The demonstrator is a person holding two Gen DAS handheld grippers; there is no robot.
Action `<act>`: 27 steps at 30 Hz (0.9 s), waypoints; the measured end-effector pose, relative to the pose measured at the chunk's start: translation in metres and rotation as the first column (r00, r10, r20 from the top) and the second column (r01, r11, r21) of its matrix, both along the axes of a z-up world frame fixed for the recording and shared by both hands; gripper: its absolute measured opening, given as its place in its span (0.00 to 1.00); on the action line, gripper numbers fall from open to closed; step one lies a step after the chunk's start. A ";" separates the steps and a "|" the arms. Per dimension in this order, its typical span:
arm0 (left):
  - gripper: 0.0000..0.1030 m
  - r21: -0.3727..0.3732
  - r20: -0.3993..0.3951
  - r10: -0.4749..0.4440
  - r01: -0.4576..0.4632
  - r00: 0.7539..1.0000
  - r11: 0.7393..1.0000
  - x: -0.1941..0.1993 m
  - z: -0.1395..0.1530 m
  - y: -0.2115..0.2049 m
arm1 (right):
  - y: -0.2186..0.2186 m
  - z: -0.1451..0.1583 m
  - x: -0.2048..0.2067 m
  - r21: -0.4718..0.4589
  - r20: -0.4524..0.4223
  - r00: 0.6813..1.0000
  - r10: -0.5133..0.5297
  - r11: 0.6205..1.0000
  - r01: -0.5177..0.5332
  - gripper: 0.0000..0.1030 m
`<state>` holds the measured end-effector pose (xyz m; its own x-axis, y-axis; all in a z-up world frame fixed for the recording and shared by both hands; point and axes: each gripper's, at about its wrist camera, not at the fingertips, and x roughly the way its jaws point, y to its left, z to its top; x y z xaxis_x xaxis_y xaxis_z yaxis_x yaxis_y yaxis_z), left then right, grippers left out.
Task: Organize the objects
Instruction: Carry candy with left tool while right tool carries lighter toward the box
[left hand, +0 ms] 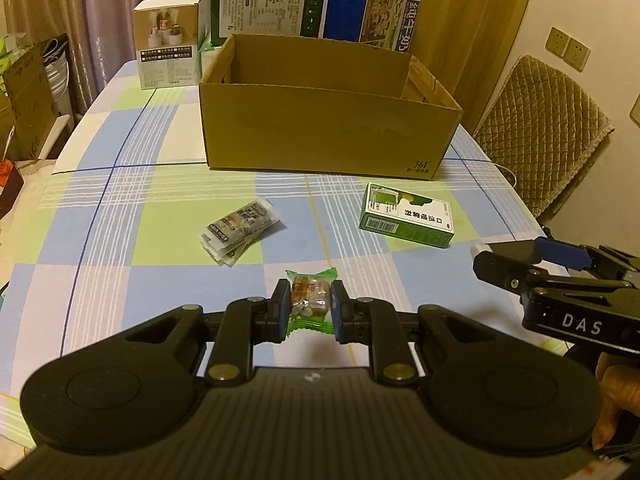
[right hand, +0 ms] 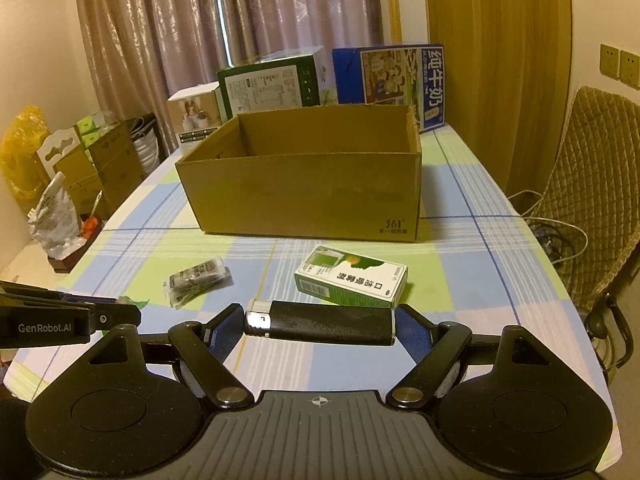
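My left gripper (left hand: 310,306) is shut on a green-wrapped candy (left hand: 311,300), held just above the checked tablecloth. My right gripper (right hand: 320,326) is shut on a black lighter (right hand: 320,324), gripped end to end and lying crosswise between the fingers. From the left wrist view the right gripper (left hand: 516,258) shows at the right edge. An open brown cardboard box (left hand: 320,132) (right hand: 304,192) stands beyond both grippers. On the cloth in front of it lie a green and white medicine box (left hand: 406,216) (right hand: 352,276) and a clear snack packet (left hand: 242,224) (right hand: 198,280).
Behind the cardboard box stand a white carton (left hand: 168,44), a green carton (left hand: 266,10) and a blue milk carton (left hand: 372,16). A quilted chair (right hand: 592,184) sits at the table's right side with cables beside it. Boxes and bags are stacked on the floor at the left (right hand: 80,168).
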<state>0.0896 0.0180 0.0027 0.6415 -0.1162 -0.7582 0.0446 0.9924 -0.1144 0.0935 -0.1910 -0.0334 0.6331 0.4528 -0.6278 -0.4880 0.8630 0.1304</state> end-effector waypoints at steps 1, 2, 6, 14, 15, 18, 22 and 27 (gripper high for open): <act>0.16 0.000 0.002 0.000 0.000 1.000 1.000 0.000 0.001 0.000 | 0.000 0.000 0.000 0.000 0.001 1.000 0.000 1.000 0.000 0.76; 0.16 0.001 0.003 0.000 0.000 1.000 1.000 -0.001 0.001 0.000 | -0.001 0.001 0.001 0.000 0.001 1.000 0.000 1.000 0.000 0.76; 0.16 0.006 0.004 -0.002 0.002 1.000 1.000 -0.001 0.003 -0.001 | -0.001 0.002 0.000 0.000 -0.001 1.000 -0.001 1.000 0.001 0.76; 0.16 0.008 0.005 -0.003 0.003 1.000 1.000 -0.002 0.004 -0.001 | -0.002 0.002 -0.001 0.000 -0.002 1.000 -0.001 1.000 0.001 0.76; 0.16 0.008 0.005 -0.003 0.003 1.000 1.000 -0.002 0.004 -0.001 | -0.002 0.002 -0.001 -0.001 -0.003 1.000 -0.001 1.000 0.001 0.76; 0.16 0.009 0.004 -0.005 0.005 1.000 1.000 -0.001 0.004 -0.002 | -0.003 0.002 0.000 -0.004 -0.006 1.000 0.000 1.000 0.000 0.76; 0.16 0.017 0.009 -0.021 0.021 1.000 1.000 0.002 0.009 -0.002 | -0.002 0.007 0.005 -0.006 -0.010 1.000 0.010 1.000 -0.010 0.76; 0.16 0.054 0.036 -0.052 0.050 0.998 0.997 0.013 0.022 -0.003 | -0.001 0.024 0.023 -0.007 0.007 1.000 0.020 1.000 -0.020 0.76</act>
<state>0.1023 0.0152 0.0250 0.6641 -0.1095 -0.7396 0.0984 0.9934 -0.0587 0.1160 -0.1919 -0.0092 0.6280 0.4611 -0.6269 -0.5062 0.8539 0.1209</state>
